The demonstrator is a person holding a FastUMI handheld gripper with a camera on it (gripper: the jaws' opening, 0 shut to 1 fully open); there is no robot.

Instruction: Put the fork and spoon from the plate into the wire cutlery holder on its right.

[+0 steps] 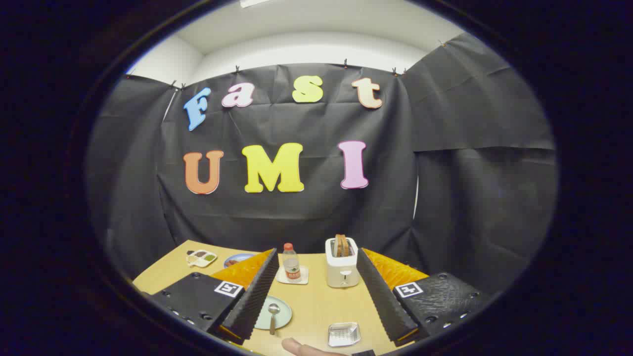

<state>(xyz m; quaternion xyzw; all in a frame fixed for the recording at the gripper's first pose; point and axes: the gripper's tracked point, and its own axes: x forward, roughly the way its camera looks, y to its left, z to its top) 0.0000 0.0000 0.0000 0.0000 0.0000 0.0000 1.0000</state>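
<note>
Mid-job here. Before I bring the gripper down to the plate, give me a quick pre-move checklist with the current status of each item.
1. Fingers spread and holding nothing: ok. The gripper is open, with bare table between the fingers.
2. Spoon on the plate: ok. The spoon lies on the plate, beside the left finger.
3. Fork located: cannot tell. The left finger hides part of the plate.
4. Wire cutlery holder in place: ok. The holder sits right of the plate, between the fingers.
5. Path clear: not ok. A person's fingertip lies on the table just below the plate and holder.
6. Bottle and toaster out of the way: ok, both stand beyond the plate.
</note>
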